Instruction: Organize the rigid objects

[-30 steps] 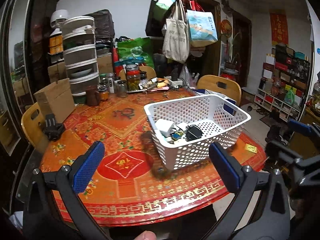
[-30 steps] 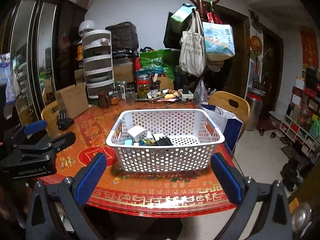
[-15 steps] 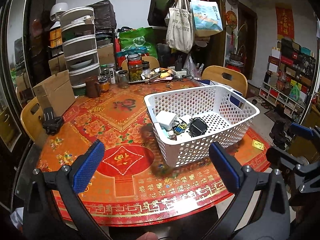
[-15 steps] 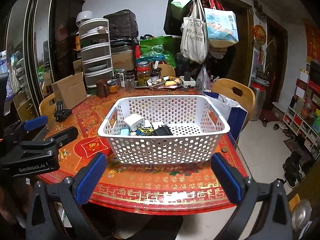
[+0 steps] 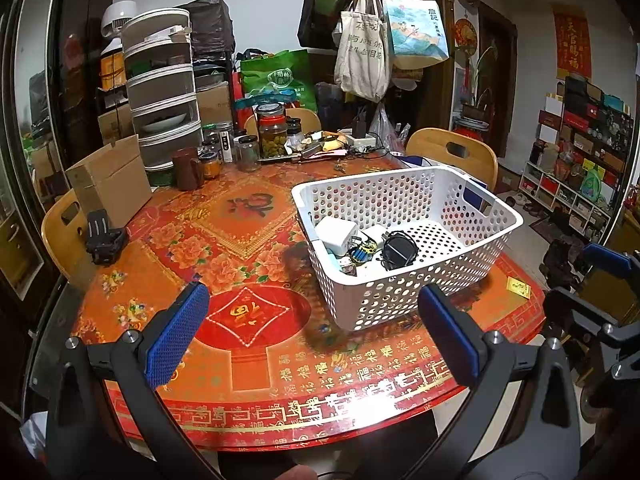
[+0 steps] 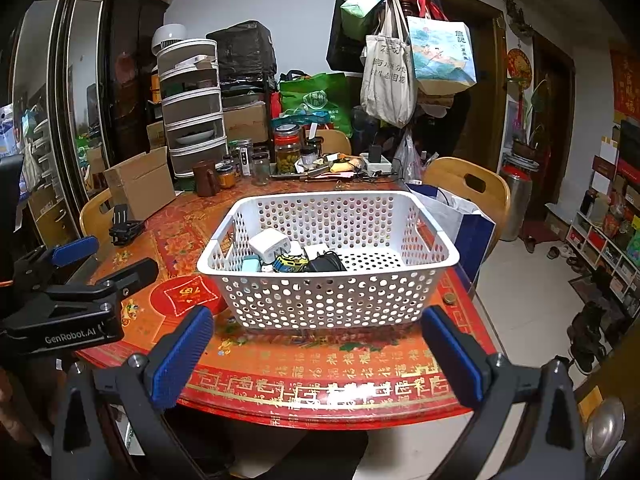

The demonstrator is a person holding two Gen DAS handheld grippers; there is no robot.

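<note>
A white perforated basket (image 5: 416, 280) (image 6: 328, 300) stands on the red patterned round table (image 5: 248, 320) (image 6: 320, 372). Inside it lie a white charger block (image 5: 336, 234) (image 6: 269, 244), a small yellow and blue toy (image 5: 362, 250) (image 6: 291, 263) and a black coiled item (image 5: 398, 249) (image 6: 328, 264). My left gripper (image 5: 312, 338) is open and empty, held above the table's near edge, left of the basket. My right gripper (image 6: 316, 354) is open and empty, just in front of the basket's near wall. Each gripper shows at the edge of the other's view.
A black clamp (image 5: 105, 236) lies at the table's left by a cardboard box (image 5: 110, 182). Jars, a brown mug (image 5: 187, 168) and a stacked drawer tower (image 5: 162, 92) crowd the far side. Wooden chairs (image 5: 454, 156) ring the table. A small yellow card (image 5: 518, 287) lies at the right edge.
Both grippers have risen and tilted down a little, so the basket and table sit lower and nearer in view. Nothing on the table has moved.
</note>
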